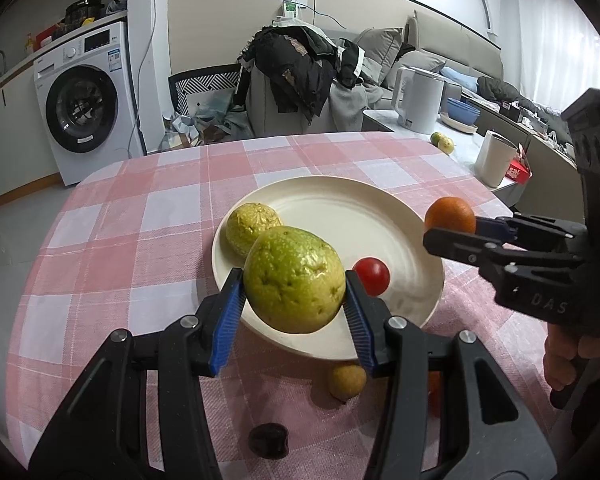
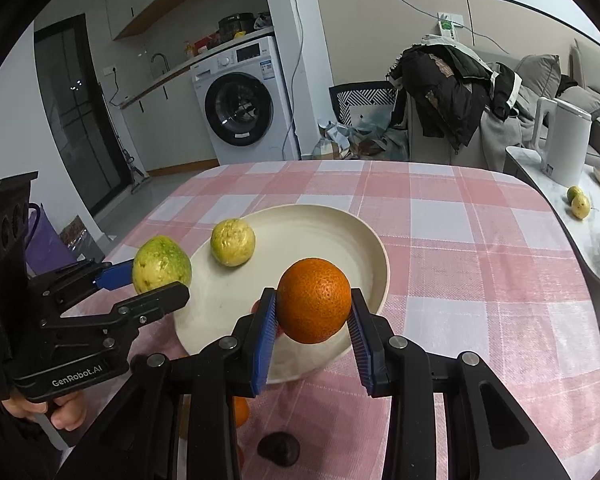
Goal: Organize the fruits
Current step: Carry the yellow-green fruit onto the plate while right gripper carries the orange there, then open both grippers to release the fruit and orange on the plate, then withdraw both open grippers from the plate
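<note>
My left gripper (image 1: 295, 286) is shut on a large green-yellow fruit (image 1: 295, 278) and holds it above the near left rim of the cream plate (image 1: 412, 248). It also shows in the right wrist view (image 2: 162, 266). My right gripper (image 2: 313, 312) is shut on an orange (image 2: 314, 306) above the plate's near right rim (image 2: 376, 248); the orange also shows in the left wrist view (image 1: 450, 215). On the plate lie a smaller yellow fruit (image 1: 252, 228) and a red cherry tomato (image 1: 372, 275).
On the pink checked tablecloth (image 1: 140, 240) near me lie a small yellow fruit (image 1: 346, 380), a dark fruit (image 1: 268, 440) and another orange (image 2: 240, 410). A side counter at the right holds a white kettle (image 1: 420, 96), a white cup (image 1: 494, 158) and two green fruits (image 1: 442, 142).
</note>
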Motion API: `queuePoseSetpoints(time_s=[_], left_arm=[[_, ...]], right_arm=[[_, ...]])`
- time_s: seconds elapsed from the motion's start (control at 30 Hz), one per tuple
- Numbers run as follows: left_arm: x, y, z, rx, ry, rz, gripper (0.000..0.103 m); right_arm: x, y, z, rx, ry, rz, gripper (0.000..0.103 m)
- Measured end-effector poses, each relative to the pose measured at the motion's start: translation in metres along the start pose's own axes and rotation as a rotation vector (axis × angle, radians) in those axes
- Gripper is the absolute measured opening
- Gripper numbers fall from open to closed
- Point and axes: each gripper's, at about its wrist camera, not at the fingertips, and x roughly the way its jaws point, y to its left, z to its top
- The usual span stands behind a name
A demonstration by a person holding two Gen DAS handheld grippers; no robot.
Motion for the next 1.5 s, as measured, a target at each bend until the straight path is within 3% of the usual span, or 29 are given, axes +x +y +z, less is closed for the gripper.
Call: queuePoseSetpoints(time_s=[0.57, 1.1, 1.23, 1.3, 1.43, 1.5], left_arm=[[0.029, 0.014, -0.005, -0.05, 0.039, 0.004, 0.046], [0.038, 0.008, -0.008, -0.008, 0.057, 0.031, 0.046], [0.031, 0.008, -0.006, -0.004, 0.028, 0.046, 0.047], [0.023, 0.008, -0.005, -0.003, 0.02, 0.048, 0.056], [0.005, 0.009, -0.006, -0.014, -0.001, 0.051, 0.087], [-0.005, 0.008, -0.009, -0.009, -0.01, 0.055, 0.089]], right_arm=[[0.027, -0.004, -0.003, 0.005, 0.036, -0.024, 0.036], [0.028, -0.005, -0.004, -0.007, 0.027, -0.039, 0.037], [0.021, -0.006, -0.003, -0.005, 0.012, -0.074, 0.051], [0.014, -0.008, -0.004, 0.002, 0.005, -0.083, 0.057], [-0.004, -0.012, -0.006, 0.029, -0.013, -0.06, 0.091], [-0.014, -0.012, -0.009, 0.033, -0.018, -0.06, 0.098]])
